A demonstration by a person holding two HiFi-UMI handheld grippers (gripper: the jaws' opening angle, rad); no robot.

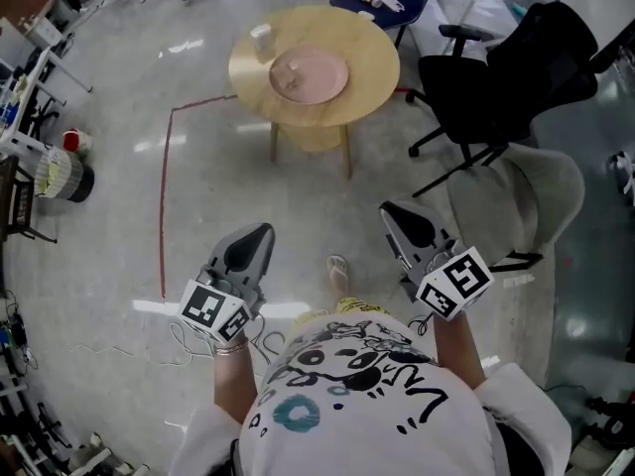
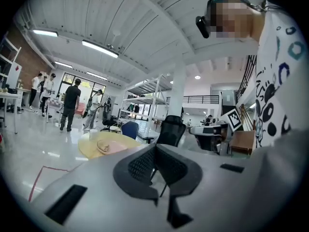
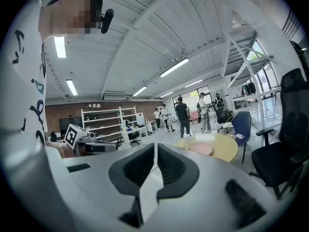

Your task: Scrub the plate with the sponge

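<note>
Head view puts the plate [image 1: 316, 75] at twelve o'clock from us, well apart from both claws: a round, shallow, pale pink dish resting on the round yellow wooden tabletop [image 1: 372, 53]. A small tan lump [image 2: 104, 146] lies on its nine o'clock side; we cannot tell whether that is the sponge. A white cup [image 1: 261, 40] stands at ten o'clock of the plate. Our left claw [image 1: 263, 231] and right claw [image 1: 389, 211] hover over the floor [image 1: 298, 191], each with jaws pressed together and nothing between them.
</note>
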